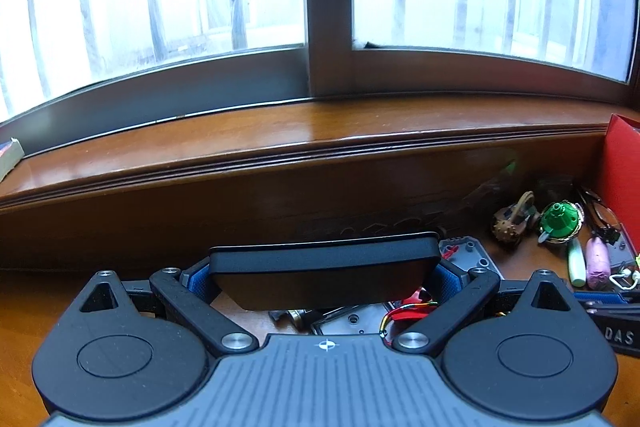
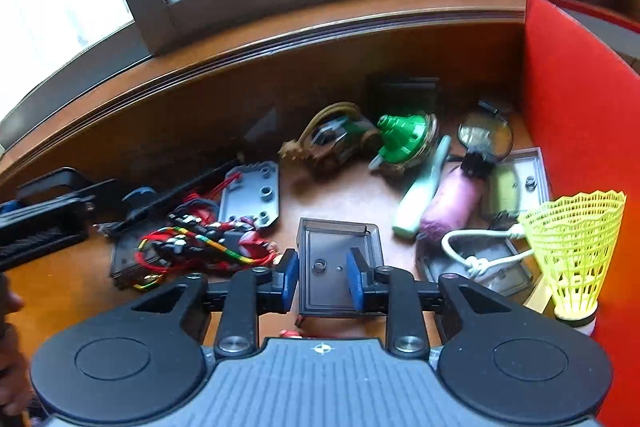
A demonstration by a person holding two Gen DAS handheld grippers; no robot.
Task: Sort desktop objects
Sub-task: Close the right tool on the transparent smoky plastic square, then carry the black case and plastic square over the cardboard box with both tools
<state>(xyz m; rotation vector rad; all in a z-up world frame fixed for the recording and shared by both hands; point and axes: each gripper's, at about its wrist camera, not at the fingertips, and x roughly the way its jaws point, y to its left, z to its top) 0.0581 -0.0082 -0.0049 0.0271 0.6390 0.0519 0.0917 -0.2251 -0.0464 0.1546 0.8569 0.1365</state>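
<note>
My left gripper (image 1: 324,277) is shut on a flat black case (image 1: 320,259), held crosswise between the blue pads (image 1: 200,281) above the wooden desk. My right gripper (image 2: 323,279) is open, and its blue fingertips (image 2: 290,277) hover over a dark grey rectangular plastic tray (image 2: 340,247) lying on the desk. The tray is wider than the gap between the fingers. Left of it lies a tangle of red wires and braided cords (image 2: 200,247) beside a grey mounting plate (image 2: 252,195).
A green spinning top (image 2: 404,139), a brown toy (image 2: 332,143), a pale green bottle shape (image 2: 424,195), a pink piece (image 2: 452,203) and glasses (image 2: 484,135) crowd the back right. A yellow shuttlecock (image 2: 576,259) stands against the red box wall (image 2: 580,107). A wooden window sill (image 1: 280,135) runs behind.
</note>
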